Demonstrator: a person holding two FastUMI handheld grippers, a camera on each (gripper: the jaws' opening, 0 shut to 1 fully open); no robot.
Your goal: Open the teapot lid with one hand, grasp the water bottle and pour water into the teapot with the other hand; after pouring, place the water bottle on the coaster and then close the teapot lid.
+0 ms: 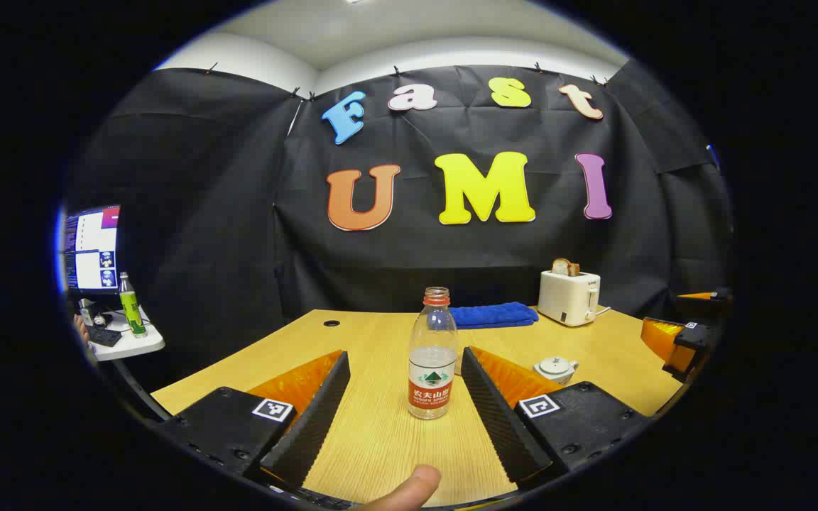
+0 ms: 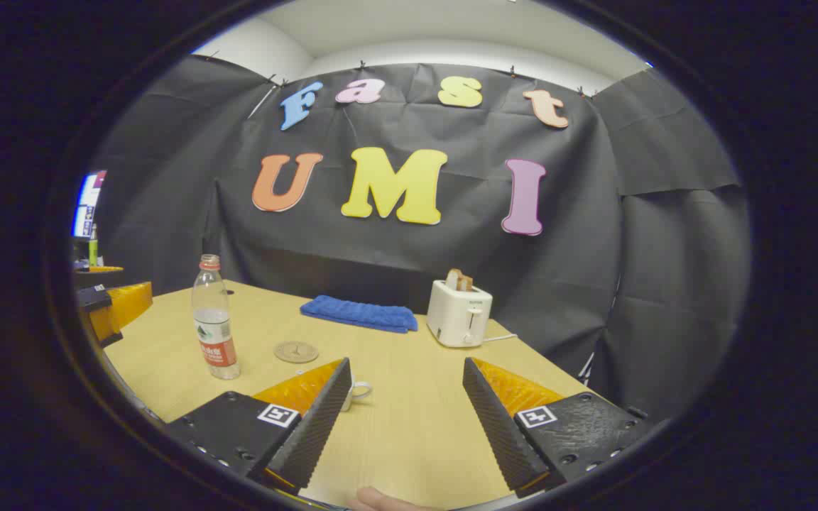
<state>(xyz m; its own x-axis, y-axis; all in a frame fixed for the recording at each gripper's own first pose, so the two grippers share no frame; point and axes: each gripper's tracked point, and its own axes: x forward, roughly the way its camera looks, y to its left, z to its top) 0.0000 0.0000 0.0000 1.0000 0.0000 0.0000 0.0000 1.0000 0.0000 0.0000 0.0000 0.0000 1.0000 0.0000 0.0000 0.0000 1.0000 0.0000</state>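
An uncapped clear water bottle (image 1: 432, 355), partly filled and wearing a red label, stands upright on the wooden table (image 1: 380, 454). It lines up with the gap of my open left gripper (image 1: 405, 353), whose fingers do not touch it. A small white teapot (image 1: 557, 369) with its lid on sits to the bottle's right. In the right gripper view the bottle (image 2: 214, 319) is at the left and a round coaster (image 2: 296, 351) lies beside it. The teapot (image 2: 359, 390) peeks out from behind a finger of my open, empty right gripper (image 2: 407, 362).
A white toaster (image 1: 569, 297) holding bread and a folded blue towel (image 1: 493, 314) stand at the back of the table; toaster (image 2: 459, 312) and towel (image 2: 359, 314) are also in the right gripper view. A side shelf with a monitor (image 1: 89, 248) and a green bottle (image 1: 131, 305) is far left.
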